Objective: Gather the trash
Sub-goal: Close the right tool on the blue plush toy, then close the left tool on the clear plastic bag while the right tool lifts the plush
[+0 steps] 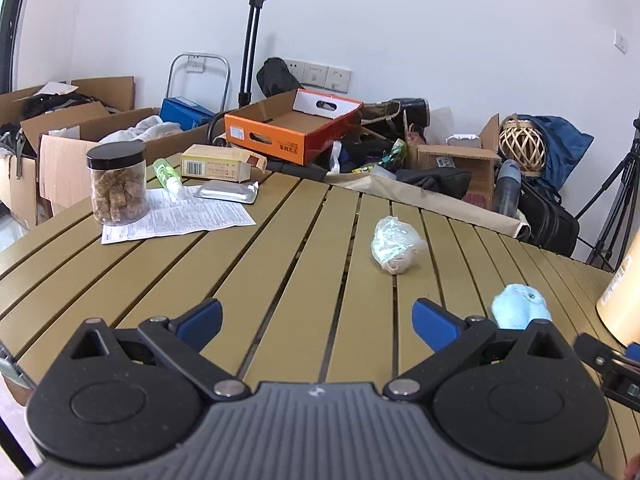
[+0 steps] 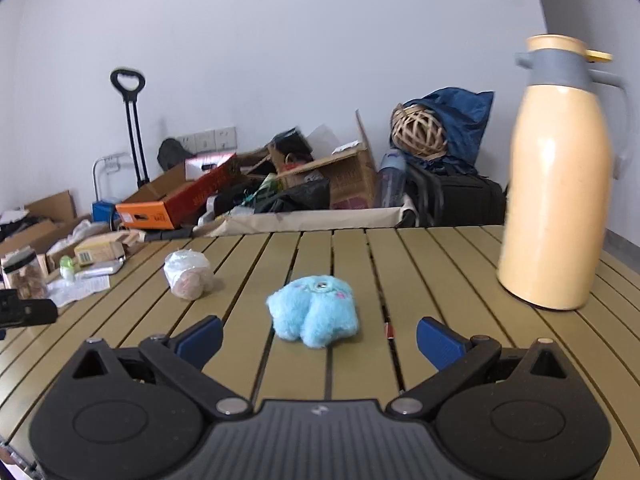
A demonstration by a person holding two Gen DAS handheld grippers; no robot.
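A crumpled clear plastic bag [image 1: 394, 246] with something pale inside lies on the olive slatted table [image 1: 256, 280], ahead and right of my left gripper [image 1: 316, 322]. That gripper is open and holds nothing. In the right wrist view the same bag [image 2: 188, 274] sits far left. A light blue plush toy [image 2: 314, 316] lies just in front of my right gripper [image 2: 320, 340], which is open and empty; the toy [image 1: 520, 306] also shows at the left view's right side. A printed paper sheet [image 1: 180, 218], a foil blister pack [image 1: 228, 191] and a small carton [image 1: 218, 166] lie at the far left.
A jar of brown snacks [image 1: 118, 182] and a green bottle [image 1: 166, 174] stand on the paper. A tall beige thermos [image 2: 556, 176] stands at the table's right. Behind the table's far edge are cardboard boxes [image 1: 292, 124], bags, a trolley handle [image 1: 252, 36] and a tripod [image 1: 616, 196].
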